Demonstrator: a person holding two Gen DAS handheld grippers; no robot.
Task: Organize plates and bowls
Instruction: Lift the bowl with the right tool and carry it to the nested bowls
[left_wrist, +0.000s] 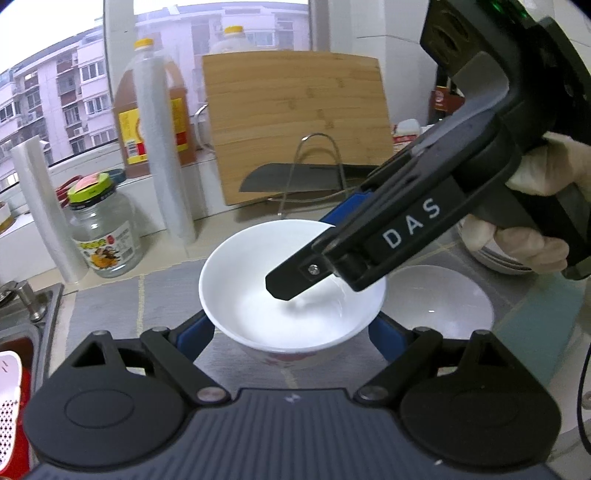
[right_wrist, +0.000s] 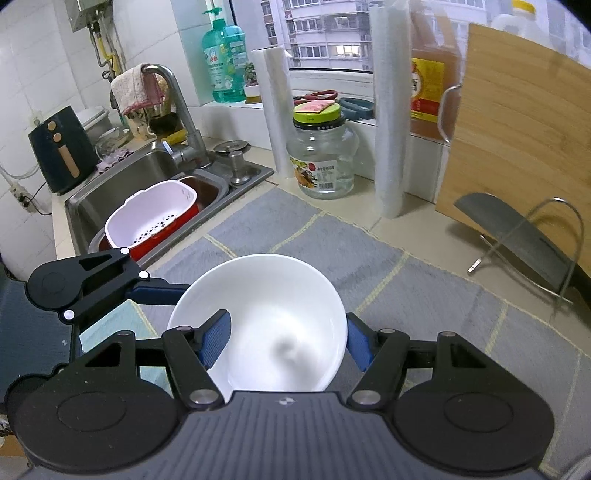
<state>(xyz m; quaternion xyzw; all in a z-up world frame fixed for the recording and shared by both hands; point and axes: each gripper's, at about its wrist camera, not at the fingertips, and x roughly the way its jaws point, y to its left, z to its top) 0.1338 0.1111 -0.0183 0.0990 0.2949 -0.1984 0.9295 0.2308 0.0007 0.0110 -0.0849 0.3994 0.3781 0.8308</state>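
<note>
Grey mat (right_wrist: 369, 258) was our reference; it covered the counter.
- Sink (right_wrist: 122, 192): off the mat's left edge, a white colander (right_wrist: 147, 218) sitting in it.
- Bamboo cutting board (left_wrist: 295, 122): stood on edge behind the mat, a cleaver (left_wrist: 295, 177) in a wire rack in front of it.
- Oil bottle (left_wrist: 155, 107) and glass jar (left_wrist: 103, 236): behind the mat's far-left corner, the jar nearer to it.
- Stack of plates (left_wrist: 491, 258): at the mat's right side, mostly hidden behind a gloved hand (left_wrist: 517, 247), so we couldn't count them.
- White bowl (left_wrist: 291, 288): upright over the mat's middle and empty.
- Second bowl (left_wrist: 439, 299): sat on the mat just to the right of the white bowl; we couldn't tell if they touched.
- Left gripper (left_wrist: 291, 332): clamped on the white bowl, blue pads against its outer wall on opposite sides.
- Right gripper (right_wrist: 286, 338): came in from the mat's right and also gripped the white bowl, one finger inside it and the other outside the rim.
</note>
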